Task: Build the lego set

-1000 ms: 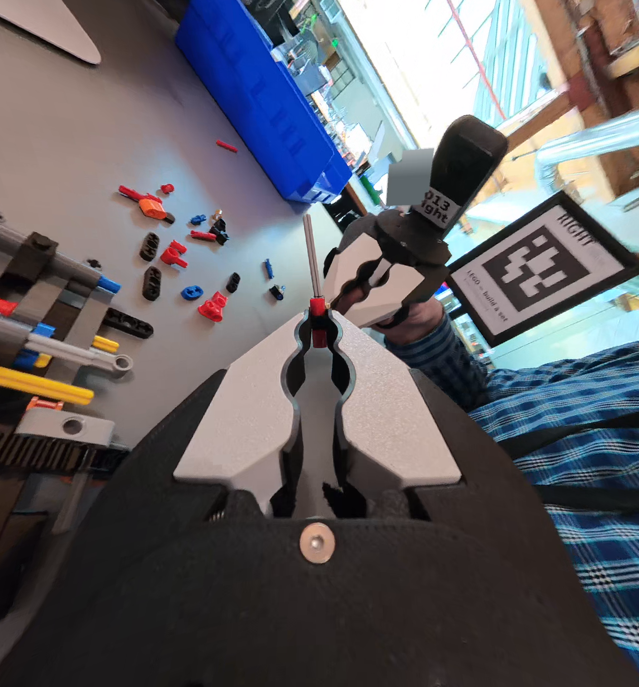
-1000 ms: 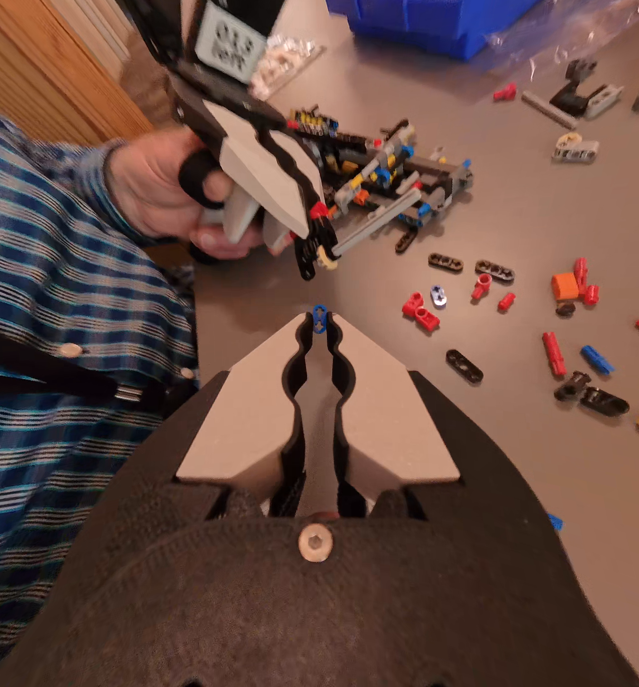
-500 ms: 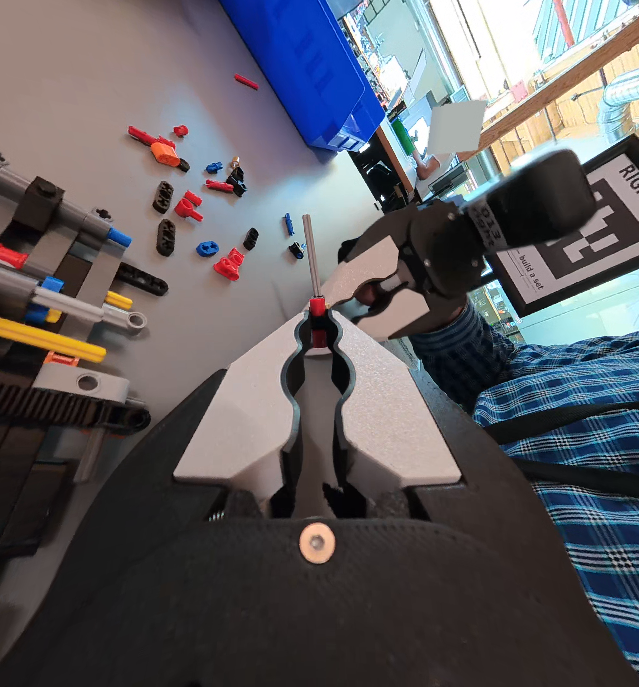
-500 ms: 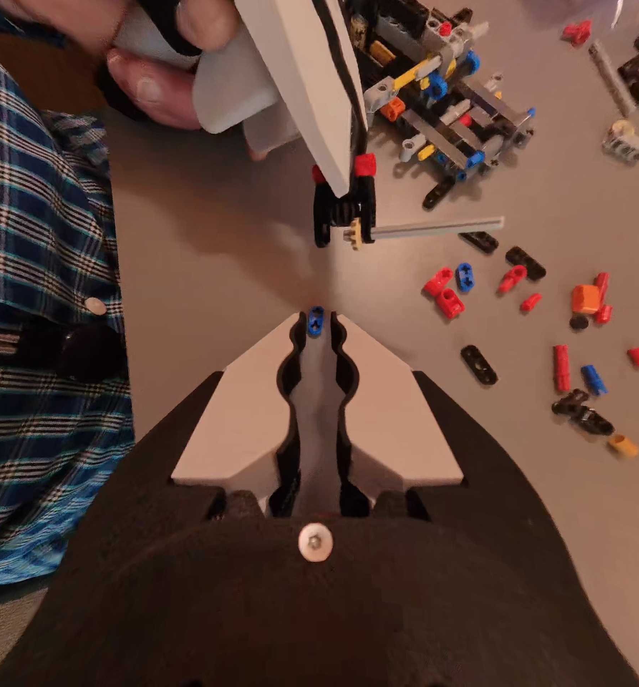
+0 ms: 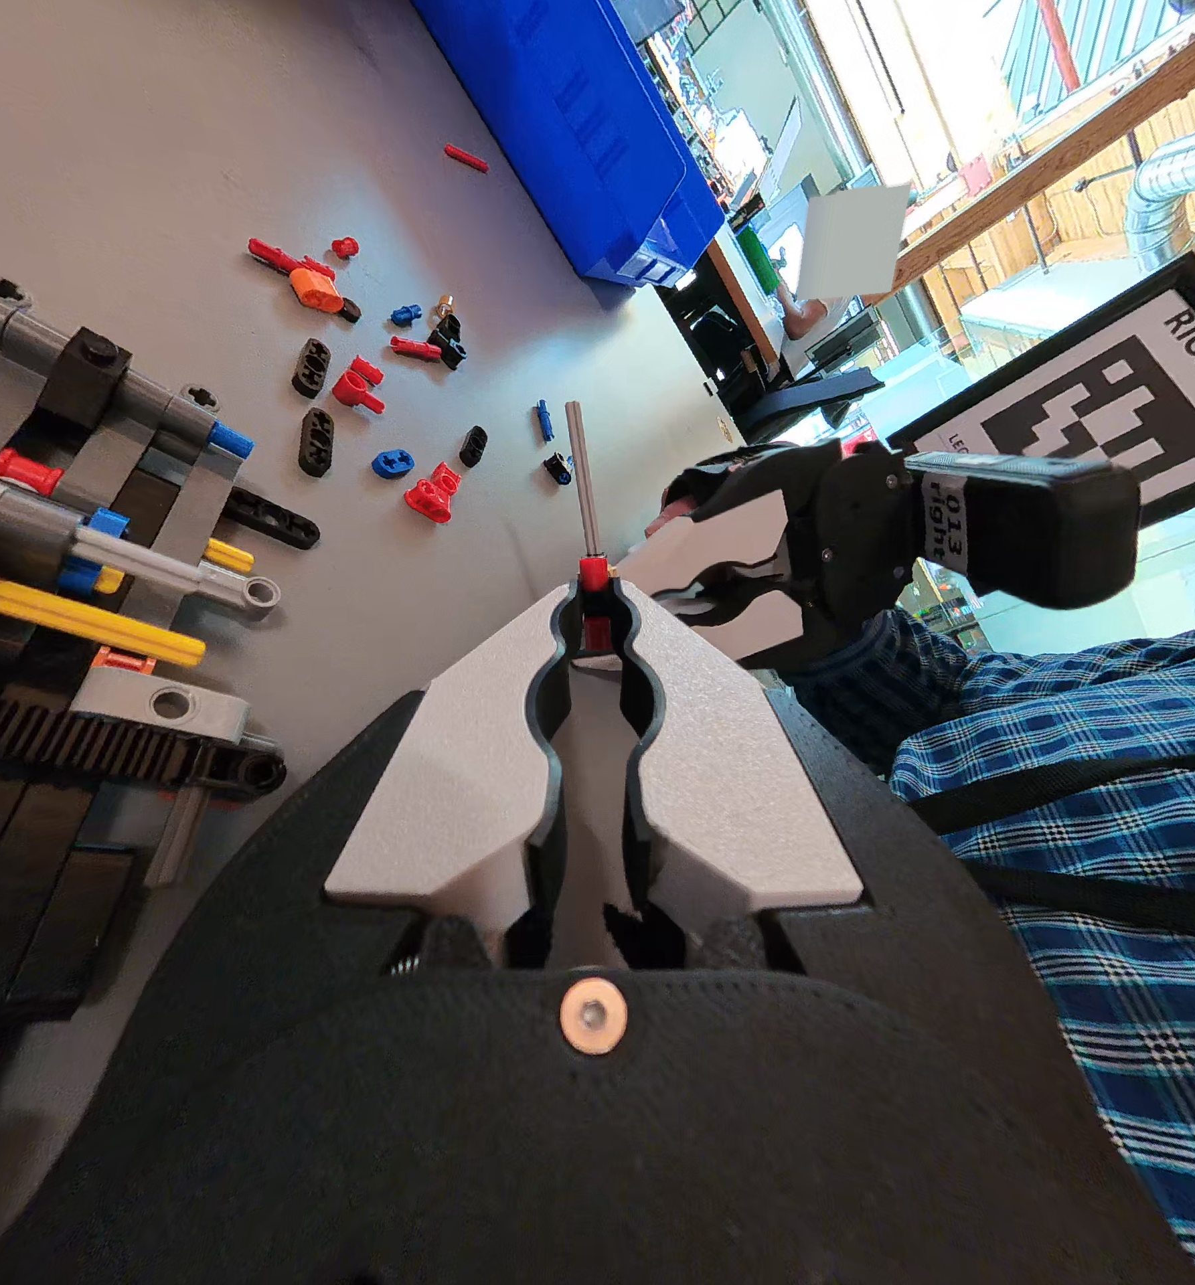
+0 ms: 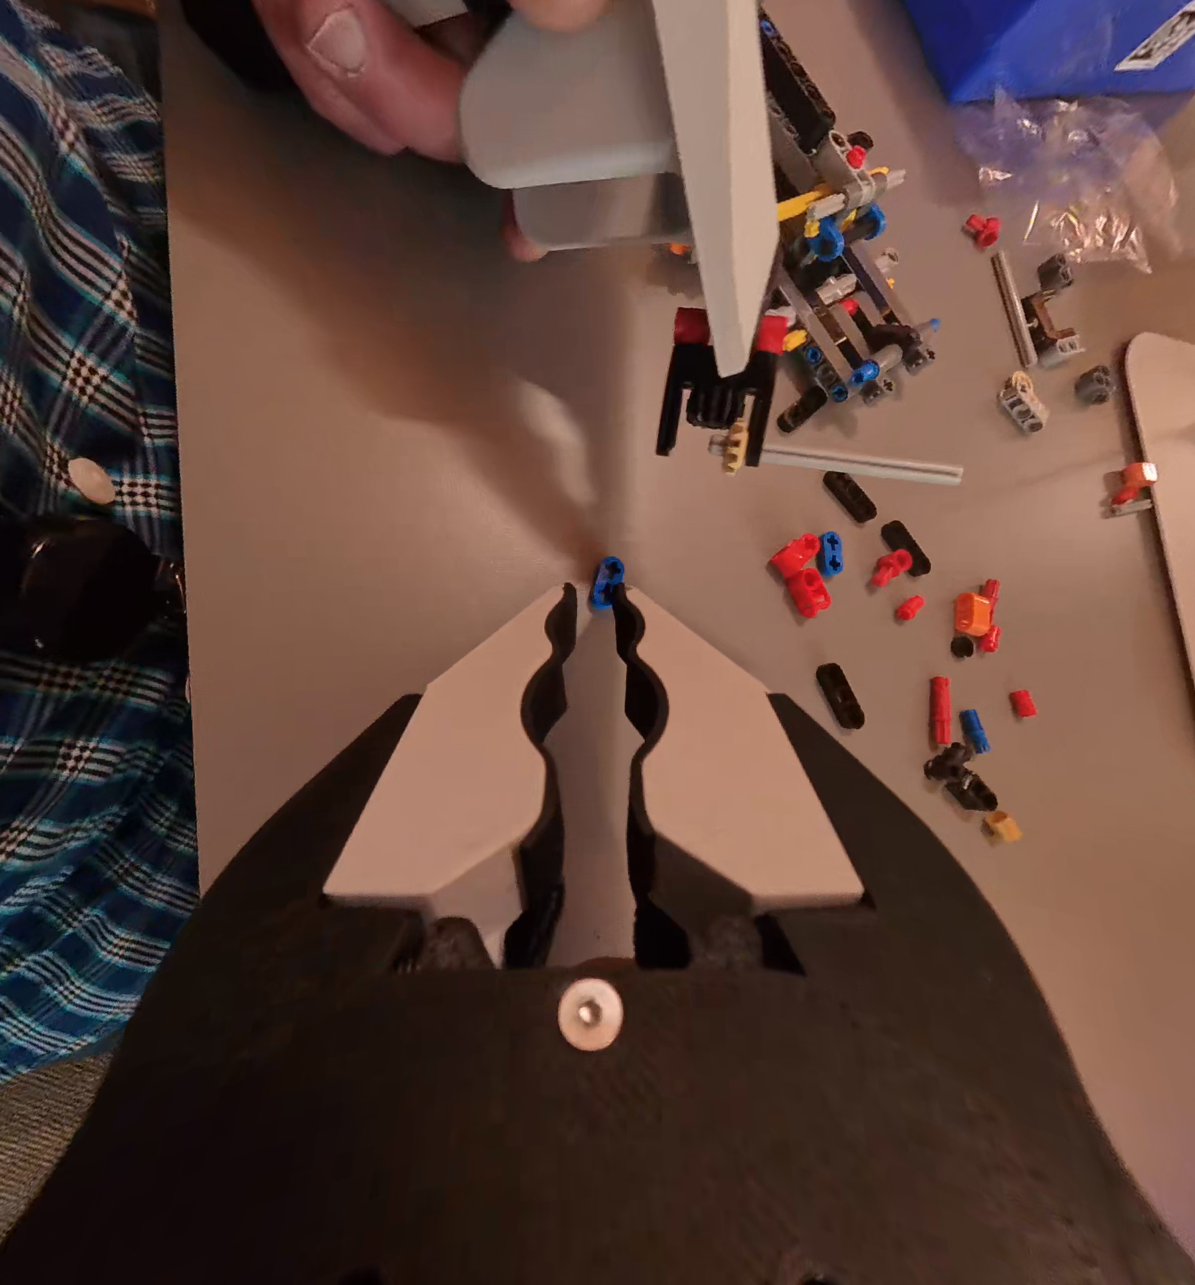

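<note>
Right fingers [image 6: 593, 594] pinch blue liftarm [image 6: 607, 583]; left fingers [image 5: 595, 591] clamp black frame [image 6: 712, 389], its grey axle [image 6: 859, 464] lying crosswise up-right.

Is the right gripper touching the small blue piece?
Touching: in the right wrist view the small blue piece sits pinched at the tips of the right gripper.

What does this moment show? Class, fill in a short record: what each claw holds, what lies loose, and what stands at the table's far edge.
left claw: shut on a small black-and-red assembly with a grey axle
right claw: a small blue connector at its tips
loose parts: red, black, blue and orange pieces on the grey table
partly built model: beyond the left claw
far edge: blue bin
</note>
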Available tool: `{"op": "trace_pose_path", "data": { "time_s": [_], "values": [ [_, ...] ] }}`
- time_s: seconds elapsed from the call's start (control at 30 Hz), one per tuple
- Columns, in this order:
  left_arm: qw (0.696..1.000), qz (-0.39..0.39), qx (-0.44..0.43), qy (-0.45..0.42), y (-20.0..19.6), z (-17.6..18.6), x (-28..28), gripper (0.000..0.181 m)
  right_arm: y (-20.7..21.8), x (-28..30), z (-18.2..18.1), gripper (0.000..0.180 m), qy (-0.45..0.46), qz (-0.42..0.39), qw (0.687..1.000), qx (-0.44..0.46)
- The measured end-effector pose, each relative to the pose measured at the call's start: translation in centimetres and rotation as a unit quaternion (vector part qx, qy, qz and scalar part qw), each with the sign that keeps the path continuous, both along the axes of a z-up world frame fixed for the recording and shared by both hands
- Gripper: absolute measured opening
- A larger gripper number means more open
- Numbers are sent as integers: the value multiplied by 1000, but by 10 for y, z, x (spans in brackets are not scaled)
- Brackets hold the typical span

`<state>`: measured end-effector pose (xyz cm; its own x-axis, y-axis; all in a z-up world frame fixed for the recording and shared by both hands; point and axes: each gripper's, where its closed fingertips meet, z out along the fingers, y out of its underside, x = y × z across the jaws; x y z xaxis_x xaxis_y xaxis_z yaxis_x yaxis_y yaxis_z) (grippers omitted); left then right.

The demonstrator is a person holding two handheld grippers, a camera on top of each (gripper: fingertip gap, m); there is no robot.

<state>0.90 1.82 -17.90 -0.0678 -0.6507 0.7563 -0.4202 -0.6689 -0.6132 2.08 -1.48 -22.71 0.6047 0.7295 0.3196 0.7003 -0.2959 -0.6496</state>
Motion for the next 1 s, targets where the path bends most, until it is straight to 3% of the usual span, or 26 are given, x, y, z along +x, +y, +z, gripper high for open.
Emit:
{"op": "trace_pose_path", "data": {
  "time_s": [0.03,0.47,0.73,1.0],
  "values": [
    [1000,0,1,1,0,0,0,5,1,1,0,11,10,-9,1000,-5],
    [1000,-12,10,3,-4,-1,-2,5,4,-3,2,4,167,-71,977,-108],
    [998,-33,-47,-33,-9,12,-2,5,2,-11,40,3,373,-46,911,-169],
    [995,-63,-50,-58,-15,20,-3,5,0,-11,58,3,452,-16,870,-195]
  ]
}}
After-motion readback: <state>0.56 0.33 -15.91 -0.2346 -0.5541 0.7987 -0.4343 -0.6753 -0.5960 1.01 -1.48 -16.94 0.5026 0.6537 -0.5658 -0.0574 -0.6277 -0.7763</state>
